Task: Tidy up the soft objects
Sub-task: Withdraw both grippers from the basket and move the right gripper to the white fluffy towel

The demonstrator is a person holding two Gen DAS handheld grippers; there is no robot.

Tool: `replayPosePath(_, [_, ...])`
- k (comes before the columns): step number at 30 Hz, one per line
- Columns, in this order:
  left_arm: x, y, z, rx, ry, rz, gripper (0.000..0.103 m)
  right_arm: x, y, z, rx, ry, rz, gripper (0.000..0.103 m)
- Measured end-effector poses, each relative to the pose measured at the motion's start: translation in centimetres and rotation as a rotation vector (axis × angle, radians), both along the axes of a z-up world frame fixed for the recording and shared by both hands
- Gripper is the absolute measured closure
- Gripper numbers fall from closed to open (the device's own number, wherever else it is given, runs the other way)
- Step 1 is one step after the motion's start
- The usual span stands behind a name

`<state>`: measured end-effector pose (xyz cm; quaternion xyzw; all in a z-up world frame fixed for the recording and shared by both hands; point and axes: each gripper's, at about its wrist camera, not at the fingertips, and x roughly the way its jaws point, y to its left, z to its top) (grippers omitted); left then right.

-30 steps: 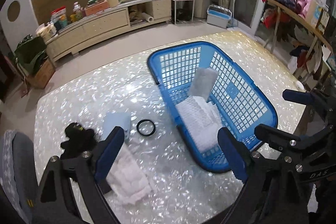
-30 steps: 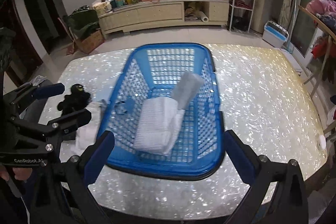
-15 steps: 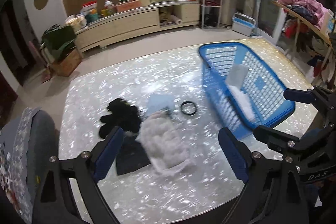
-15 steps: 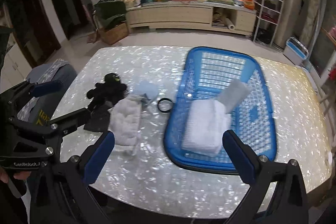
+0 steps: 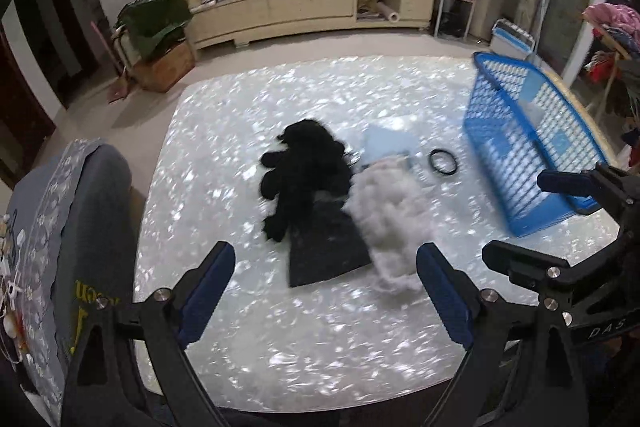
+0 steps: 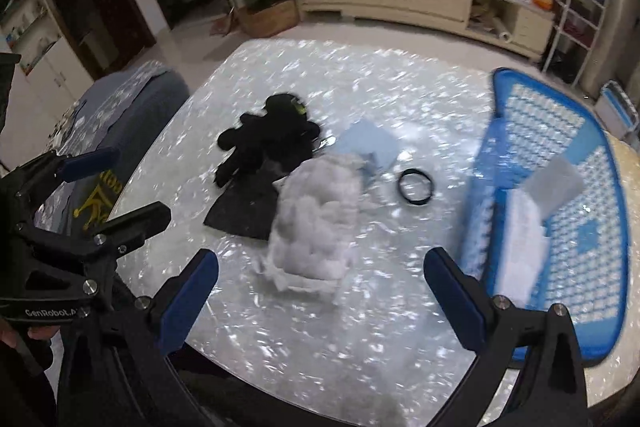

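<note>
I have both grippers over the pearly white table [image 5: 248, 307], aimed down at the loose pile. The left gripper [image 5: 324, 291] stands wide with nothing between its blue pads, and the right gripper [image 6: 320, 299] is equally wide and empty. Straight ahead lie a fluffy white quilted cloth [image 6: 316, 223], a flat dark grey cloth [image 5: 328, 251] tucked partly under it, and a black plush toy [image 5: 304, 171] resting across the grey cloth's far edge. A pale blue folded cloth [image 6: 368, 143] and a black ring [image 6: 416, 186] sit beyond. The blue plastic lattice basket [image 6: 560, 211], off to the right, already holds a folded white towel [image 6: 520, 231] and a grey cloth [image 6: 556, 183], so I judge those sorted. A second ago the basket filled both views; now both hands have swung left, putting the pile between the jaws.
</note>
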<state>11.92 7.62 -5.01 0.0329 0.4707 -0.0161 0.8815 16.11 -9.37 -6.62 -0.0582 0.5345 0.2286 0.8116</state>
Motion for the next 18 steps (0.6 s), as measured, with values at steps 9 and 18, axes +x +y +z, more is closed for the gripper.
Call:
replayPosePath(9, [1.6, 2.5, -4.4, -0.009, 0.101, 0.039, 0.012, 1.5, 2.8, -3.8, -0.041, 0.114, 0.045, 0.000])
replayPosePath(18, [4.4, 3.2, -9.1, -0.030, 0.198, 0.053, 0.012, 3.3, 3.3, -7.7, -0.073, 0.185, 0.052, 0.000])
